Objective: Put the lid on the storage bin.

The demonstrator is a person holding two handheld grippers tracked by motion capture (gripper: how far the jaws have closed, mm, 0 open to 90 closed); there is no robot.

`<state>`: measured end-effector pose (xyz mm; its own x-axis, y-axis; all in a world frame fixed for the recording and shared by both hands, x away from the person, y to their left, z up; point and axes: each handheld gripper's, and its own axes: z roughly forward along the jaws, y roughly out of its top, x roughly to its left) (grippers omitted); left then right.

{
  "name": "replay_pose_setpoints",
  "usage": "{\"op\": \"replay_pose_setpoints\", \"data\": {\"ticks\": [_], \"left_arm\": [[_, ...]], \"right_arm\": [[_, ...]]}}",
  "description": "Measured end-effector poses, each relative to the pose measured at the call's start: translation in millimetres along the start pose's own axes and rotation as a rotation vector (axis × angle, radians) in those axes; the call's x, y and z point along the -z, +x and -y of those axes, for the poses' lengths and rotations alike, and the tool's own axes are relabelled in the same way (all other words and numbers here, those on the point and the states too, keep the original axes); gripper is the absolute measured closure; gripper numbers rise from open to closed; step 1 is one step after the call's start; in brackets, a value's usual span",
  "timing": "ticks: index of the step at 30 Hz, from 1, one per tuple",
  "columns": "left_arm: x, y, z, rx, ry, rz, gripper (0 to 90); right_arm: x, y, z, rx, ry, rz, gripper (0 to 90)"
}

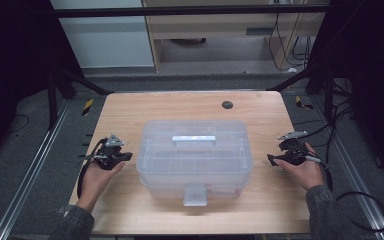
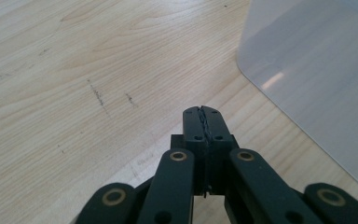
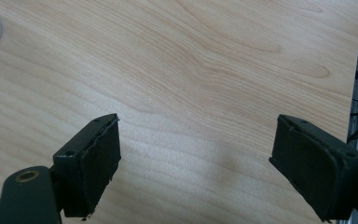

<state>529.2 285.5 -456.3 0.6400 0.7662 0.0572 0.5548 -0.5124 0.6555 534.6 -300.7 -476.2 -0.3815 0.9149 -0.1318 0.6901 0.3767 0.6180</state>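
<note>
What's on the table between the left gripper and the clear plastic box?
Nothing: the left gripper view shows bare wooden table between the shut left gripper and the clear plastic box.

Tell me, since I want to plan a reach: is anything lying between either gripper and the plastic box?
Nothing visible. The left gripper, jaws shut, and the right gripper, jaws open, flank the box with only bare table between them and its sides.

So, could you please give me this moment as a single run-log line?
left gripper: shut, empty, left of box | right gripper: open, empty, right of box | clear plastic storage box: lid on, mid-table, untouched | wooden table
</note>
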Motion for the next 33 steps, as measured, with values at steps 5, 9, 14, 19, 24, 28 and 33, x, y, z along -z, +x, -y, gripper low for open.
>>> {"op": "replay_pose_setpoints", "data": {"ticks": [5,9,14,19,24,28,33], "left_arm": [[-10.4,5.4,-1.3,0.024,-0.004,-0.032,85.8],[-16.9,8.4,-1.1,0.034,-0.001,-0.071,68.4],[-24.4,14.3,-0.2,0.069,-0.012,-0.121,42.8],[-29.3,22.0,3.2,0.113,-0.023,-0.150,29.2],[-35.1,29.2,8.7,0.158,-0.031,-0.139,20.9],[-40.0,31.7,13.7,0.176,-0.023,-0.144,16.4],[-43.9,32.9,17.1,0.183,-0.019,-0.145,11.9]], "right_arm": [[-8.0,0.5,-3.0,-0.037,-0.018,-0.009,15.6],[-15.2,-0.3,-4.8,-0.062,-0.029,-0.012,15.6],[-21.9,-2.4,-5.5,-0.099,-0.048,-0.008,13.9],[-27.1,-4.4,-4.9,-0.128,-0.065,0.002,13.2],[-32.4,-4.0,-6.1,-0.168,-0.076,-0.013,11.8],[-39.2,-2.9,-4.5,-0.189,-0.068,-0.016,10.4],[-41.3,-1.9,-2.7,-0.197,-0.098,-0.010,9.7]]}}
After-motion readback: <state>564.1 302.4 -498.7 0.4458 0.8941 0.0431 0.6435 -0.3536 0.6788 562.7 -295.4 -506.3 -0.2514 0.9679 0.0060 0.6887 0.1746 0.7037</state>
